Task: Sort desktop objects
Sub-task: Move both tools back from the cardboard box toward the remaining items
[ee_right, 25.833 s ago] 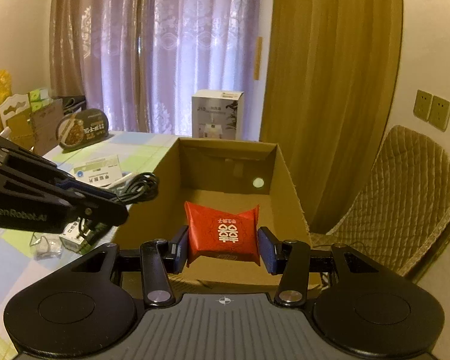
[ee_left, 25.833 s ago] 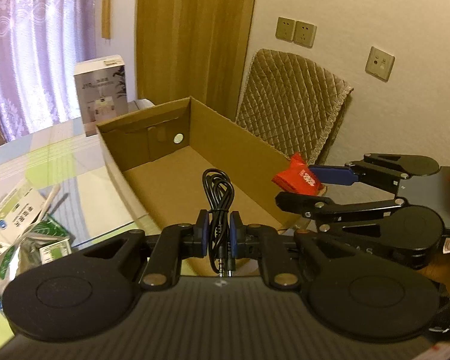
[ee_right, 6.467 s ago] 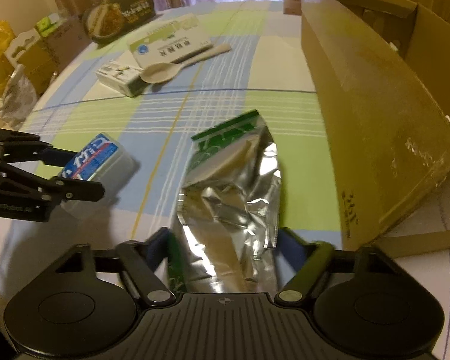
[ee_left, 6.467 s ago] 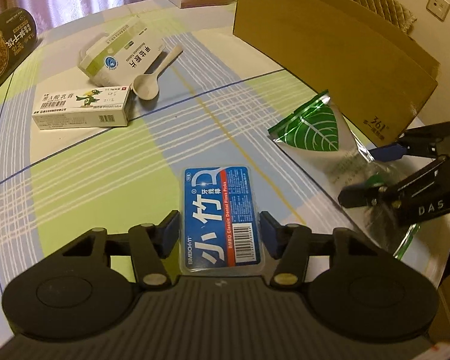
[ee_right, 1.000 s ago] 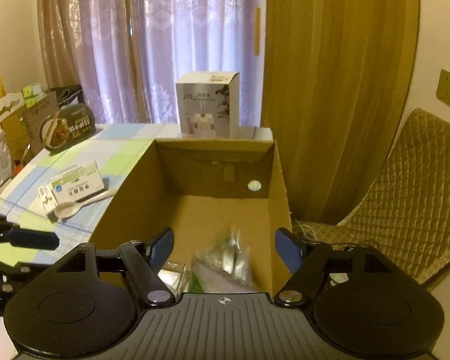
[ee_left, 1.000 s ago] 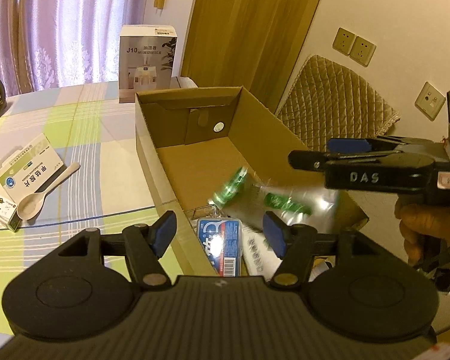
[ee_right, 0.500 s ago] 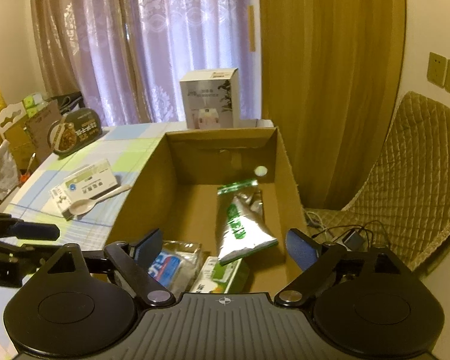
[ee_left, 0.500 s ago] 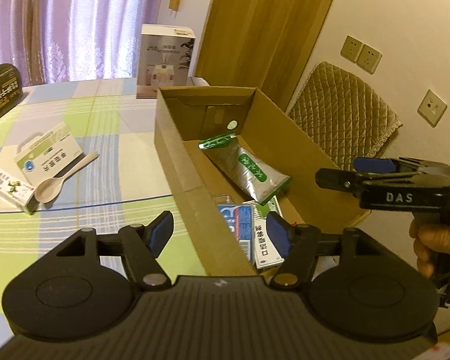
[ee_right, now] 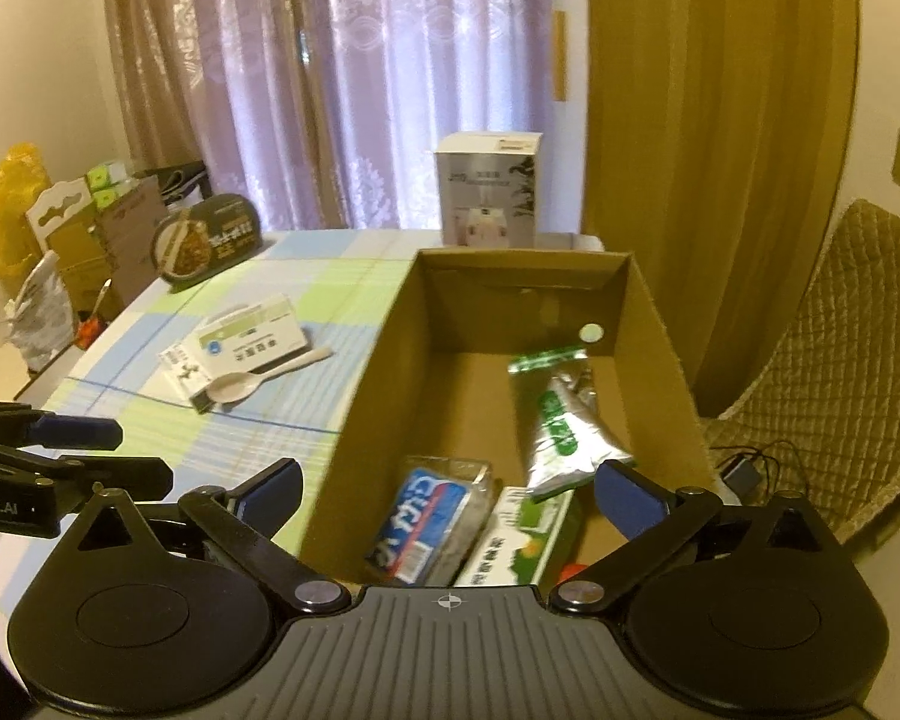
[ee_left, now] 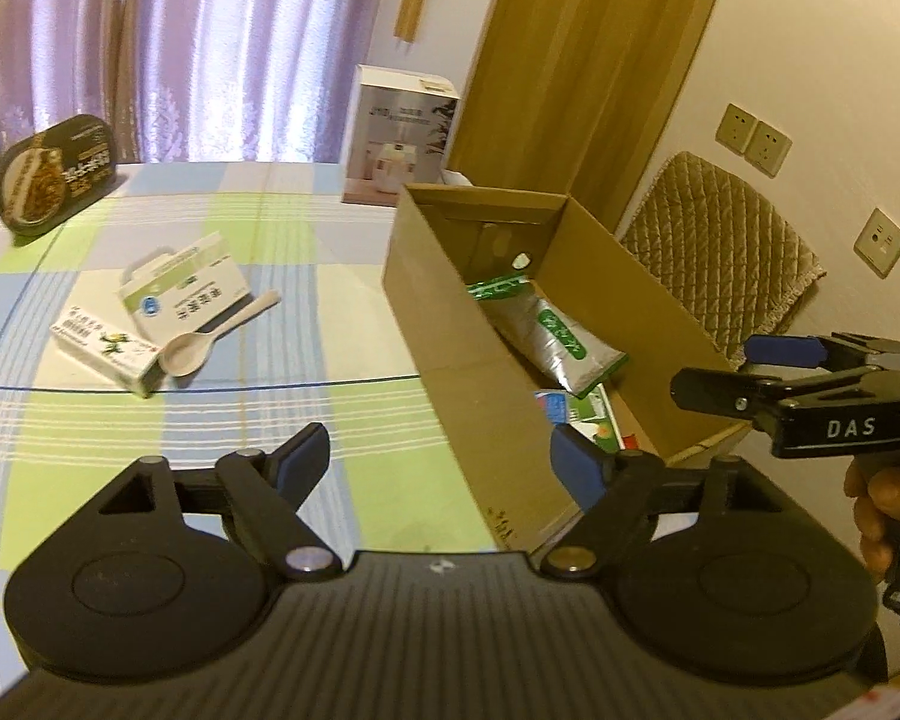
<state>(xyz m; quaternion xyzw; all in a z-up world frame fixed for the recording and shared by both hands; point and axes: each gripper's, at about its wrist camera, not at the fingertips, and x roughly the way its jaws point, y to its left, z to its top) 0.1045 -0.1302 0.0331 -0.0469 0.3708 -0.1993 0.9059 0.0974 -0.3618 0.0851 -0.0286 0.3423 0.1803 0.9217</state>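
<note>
Since a second ago: foil pouch and blue pack, then dropping from the grippers, now lie settled in the box, and both cameras have pulled back toward the table. Pouch: on box floor, long axis running front to back, green-striped end toward the far wall, near end resting on a green carton. Blue pack: beside carton, long axis likewise front to back. Left gripper: released, empty, hovering over box's near corner. Right gripper: released, empty, above box. Step judged: drop complete, return for more. Remaining on table: two medicine boxes, touching; spoon against them, bowl toward camera. Next move likely calls for a low approach across the spoon's narrow handle.
</note>
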